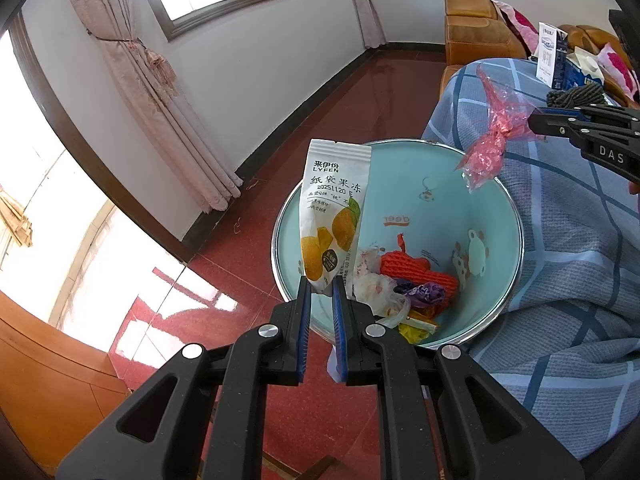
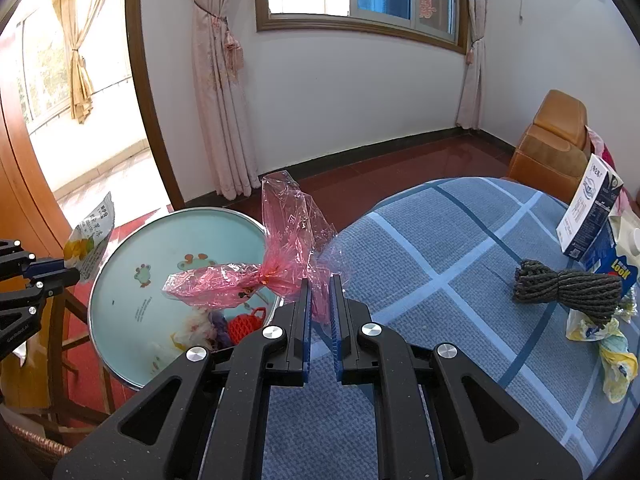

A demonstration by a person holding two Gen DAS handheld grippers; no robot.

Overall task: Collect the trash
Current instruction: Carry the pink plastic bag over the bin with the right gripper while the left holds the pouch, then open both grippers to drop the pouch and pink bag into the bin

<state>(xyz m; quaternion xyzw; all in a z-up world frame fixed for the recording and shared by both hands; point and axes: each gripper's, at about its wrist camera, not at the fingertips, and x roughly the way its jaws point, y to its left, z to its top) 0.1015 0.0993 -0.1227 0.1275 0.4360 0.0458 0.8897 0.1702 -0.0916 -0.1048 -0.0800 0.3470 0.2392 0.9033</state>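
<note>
A light blue trash bin (image 1: 404, 168) (image 2: 132, 240) with a metal rim stands on the red floor beside the table and holds several wrappers. My left gripper (image 1: 320, 284) is shut on the bottom edge of a white jelly pouch (image 1: 334, 208) (image 2: 90, 236), held upright over the bin's left rim. My right gripper (image 2: 320, 284) (image 1: 532, 122) is shut on a crumpled pink plastic wrapper (image 2: 280, 256) (image 1: 490, 140), which hangs over the bin's edge nearest the table.
The table wears a blue checked cloth (image 2: 440, 280) (image 1: 560, 280). On it lie a dark grey yarn bundle (image 2: 568, 286), a milk carton (image 2: 588, 208), a blue carton (image 2: 612, 264) and a crumpled yellow-white wrapper (image 2: 608, 348). An orange leather sofa (image 1: 476, 28) stands behind.
</note>
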